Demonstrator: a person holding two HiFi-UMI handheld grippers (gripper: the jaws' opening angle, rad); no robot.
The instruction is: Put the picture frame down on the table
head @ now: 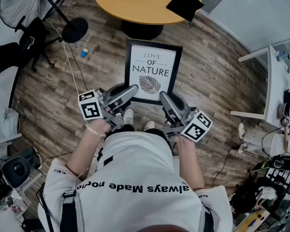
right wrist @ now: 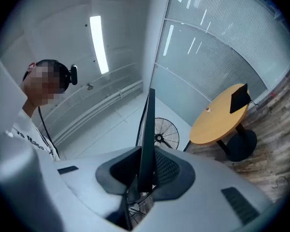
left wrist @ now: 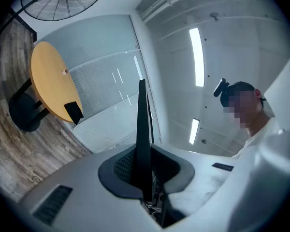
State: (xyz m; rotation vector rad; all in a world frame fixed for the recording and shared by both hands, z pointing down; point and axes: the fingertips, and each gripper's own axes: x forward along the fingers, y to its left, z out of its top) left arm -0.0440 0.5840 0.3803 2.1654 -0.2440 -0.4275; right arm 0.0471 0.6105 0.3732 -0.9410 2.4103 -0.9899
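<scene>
I hold a black picture frame [head: 152, 70] with a "Love of Nature" leaf print flat in front of me, above the wooden floor. My left gripper [head: 129, 94] is shut on its near left edge and my right gripper [head: 165, 100] is shut on its near right edge. In the left gripper view the picture frame [left wrist: 143, 129] shows edge-on as a thin black blade clamped between the jaws. In the right gripper view the picture frame [right wrist: 147, 134] is likewise edge-on between the jaws. The round wooden table [head: 135, 4] stands ahead, beyond the frame's far edge.
A black flat object [head: 184, 5] lies on the table's right side. A standing fan [head: 26, 1] is at the far left with its base [head: 75, 30] near the table. A white desk [head: 273, 81] stands at the right. Cables and gear crowd the lower corners.
</scene>
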